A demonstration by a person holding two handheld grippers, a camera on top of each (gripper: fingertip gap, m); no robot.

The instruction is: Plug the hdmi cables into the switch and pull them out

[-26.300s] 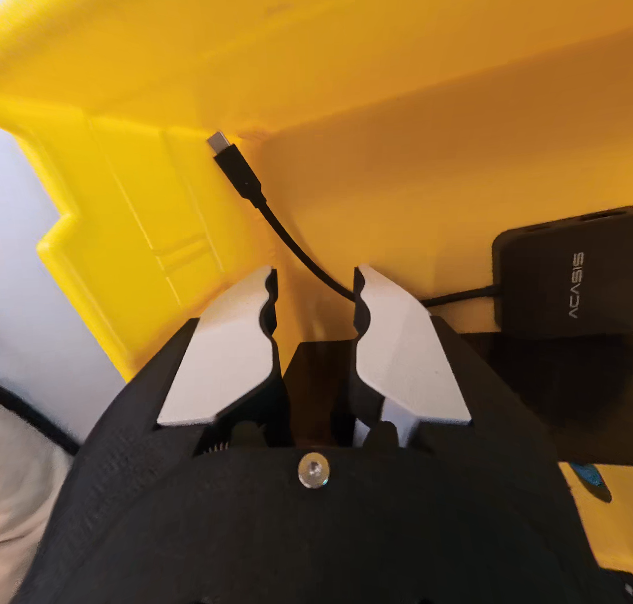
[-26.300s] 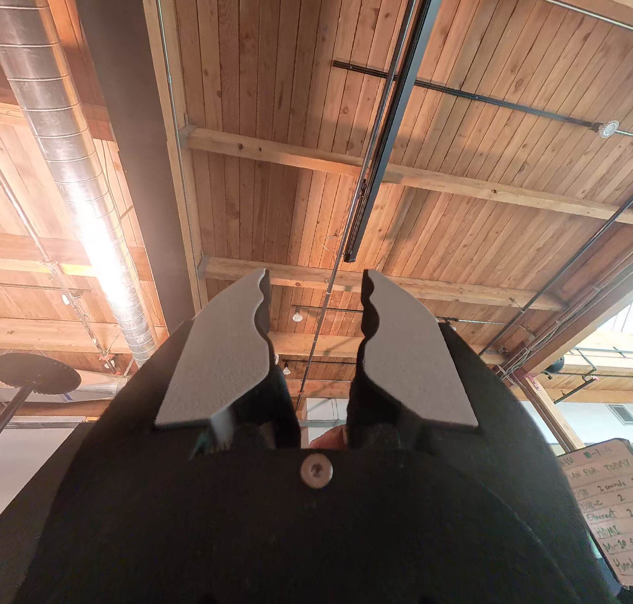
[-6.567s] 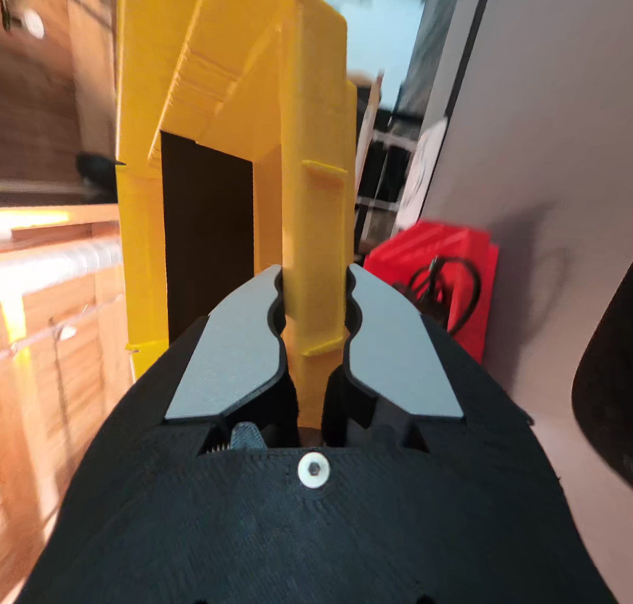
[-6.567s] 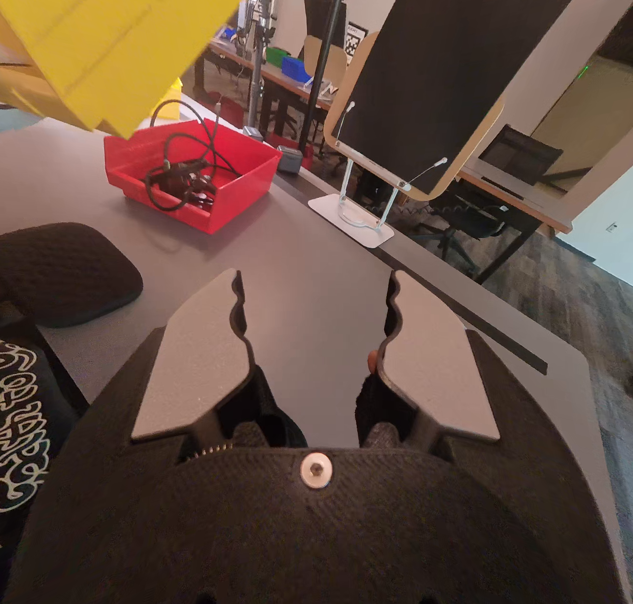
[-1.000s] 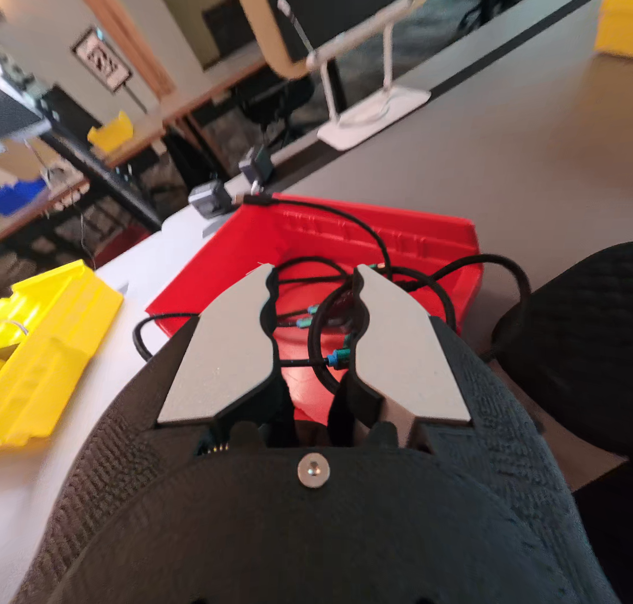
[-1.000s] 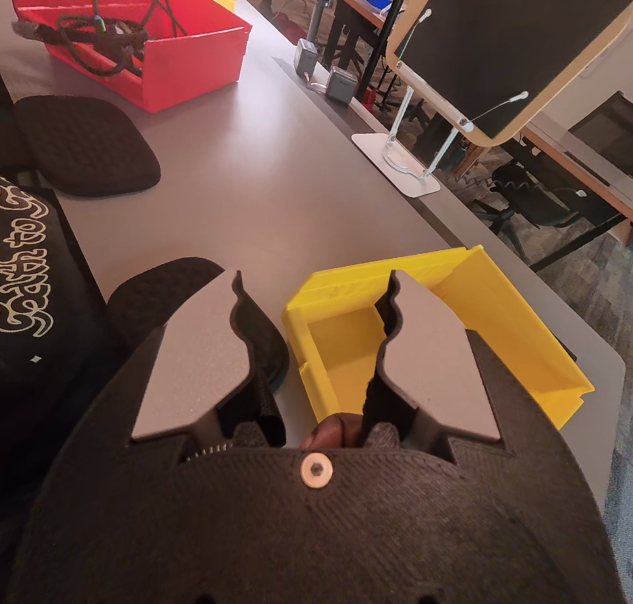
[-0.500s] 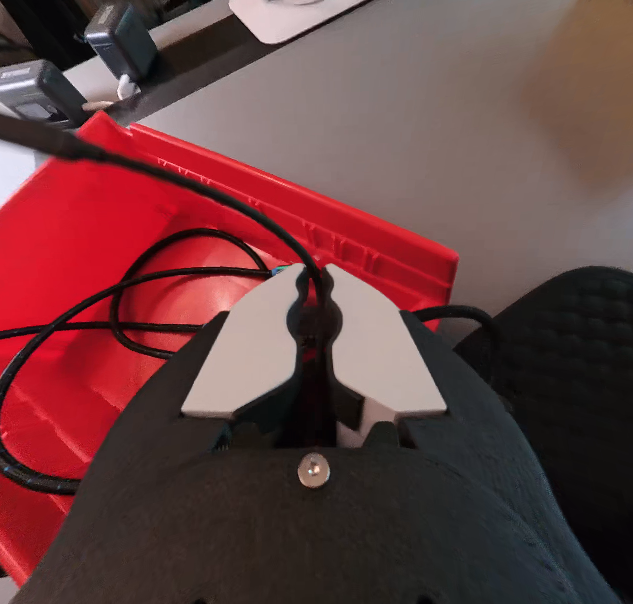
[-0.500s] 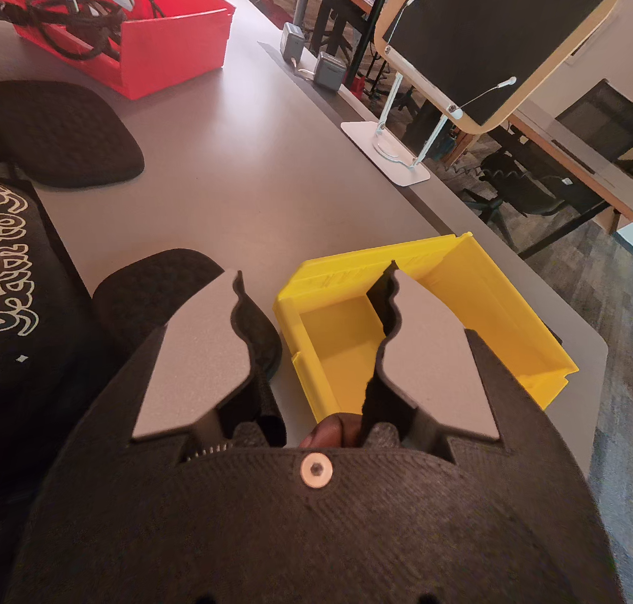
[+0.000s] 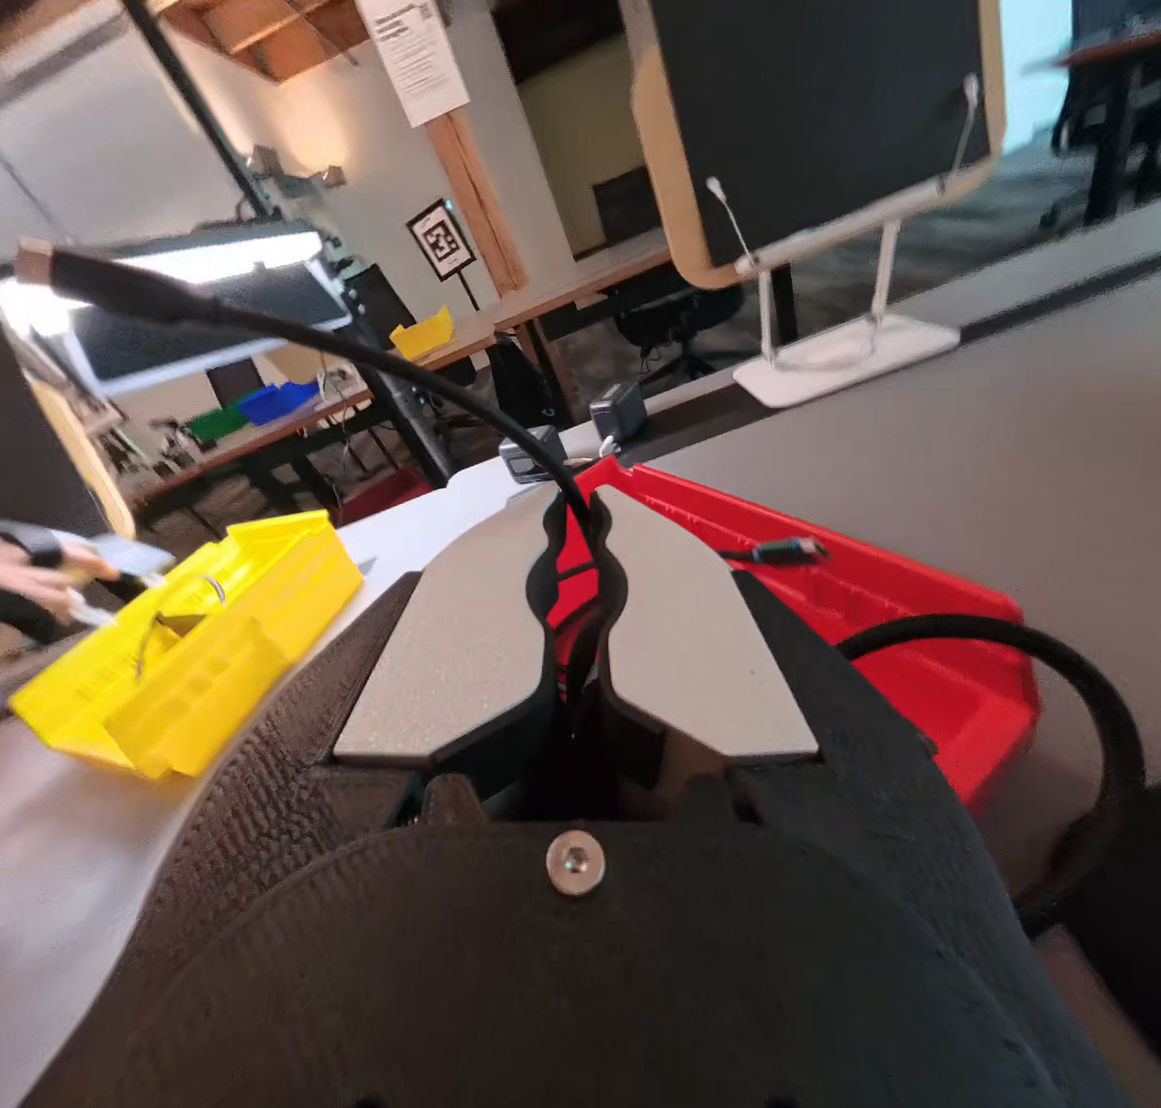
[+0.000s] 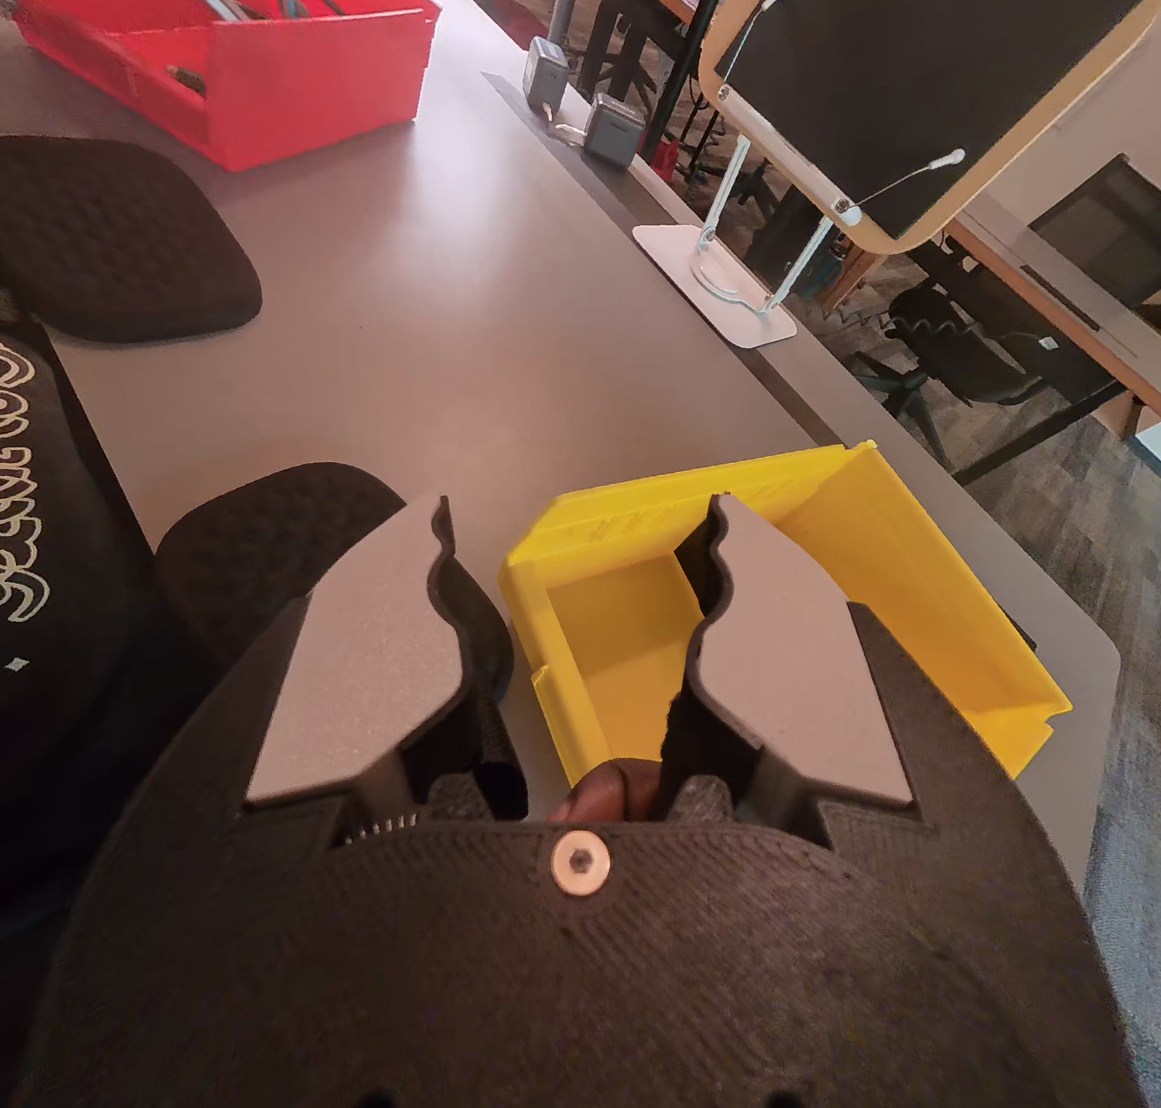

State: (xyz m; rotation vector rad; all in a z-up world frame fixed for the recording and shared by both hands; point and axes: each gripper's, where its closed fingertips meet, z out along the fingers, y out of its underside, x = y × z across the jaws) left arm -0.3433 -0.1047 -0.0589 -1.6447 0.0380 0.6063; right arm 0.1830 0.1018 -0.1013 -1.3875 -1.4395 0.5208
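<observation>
The left gripper (image 9: 581,506) pinched a thin cable (image 9: 402,364) at its fingertips, plug swinging up-left; the right gripper (image 10: 581,512) gaped over a yellow bin (image 10: 817,500); no switch showed; the slim cable might slip.

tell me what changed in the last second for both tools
The left tool, open over the red bin a second ago, closed on a thin black cable and lifted it; its plug end now hangs in the air to the left. The right tool stayed open and empty over the yellow bin, barely shifting.
</observation>
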